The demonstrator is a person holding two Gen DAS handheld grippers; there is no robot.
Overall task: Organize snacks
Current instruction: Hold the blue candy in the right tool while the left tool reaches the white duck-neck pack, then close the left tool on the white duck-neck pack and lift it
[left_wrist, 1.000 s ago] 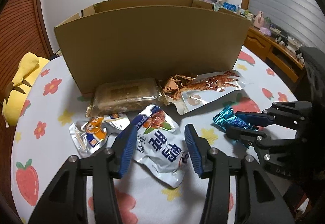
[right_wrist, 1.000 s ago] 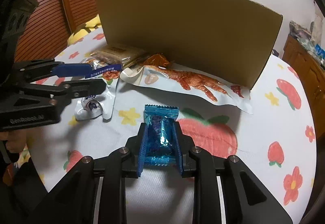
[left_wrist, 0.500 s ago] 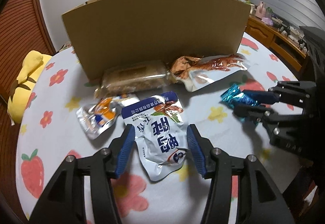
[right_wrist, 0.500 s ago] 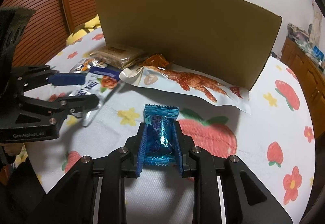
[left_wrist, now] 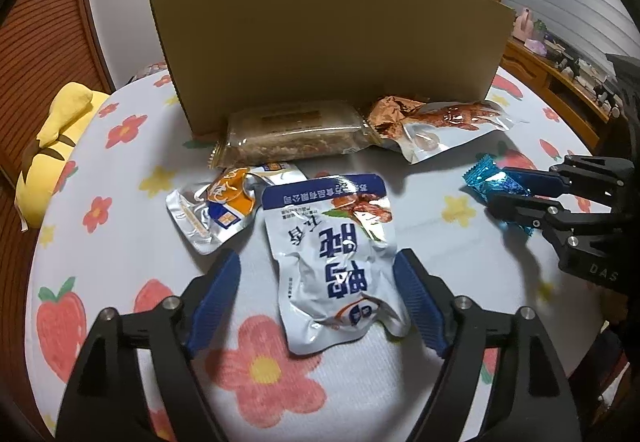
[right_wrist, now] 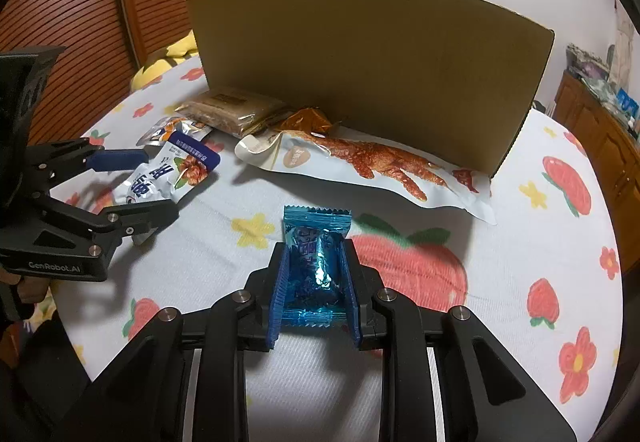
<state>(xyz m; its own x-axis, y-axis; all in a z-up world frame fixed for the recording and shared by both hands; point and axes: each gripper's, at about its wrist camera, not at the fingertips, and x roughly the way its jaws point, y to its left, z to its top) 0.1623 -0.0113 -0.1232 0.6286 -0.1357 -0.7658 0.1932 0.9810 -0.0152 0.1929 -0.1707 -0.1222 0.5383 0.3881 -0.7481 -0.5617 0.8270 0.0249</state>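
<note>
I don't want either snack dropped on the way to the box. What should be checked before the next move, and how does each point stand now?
1. Right gripper shut on the blue candy packet: ok, pads press both its sides.
2. Left gripper around the white and blue pouch: ok, the pouch lies between the fingers.
3. Left grip closed on the pouch: not ok, its jaws have just been opening and stand clear of it.
4. Pouch free of neighbours: not ok, its top corner overlaps the silver and orange packet.
5. Room inside the cardboard box: cannot tell, only its outer wall shows.
6. The two grippers apart: ok.
</note>
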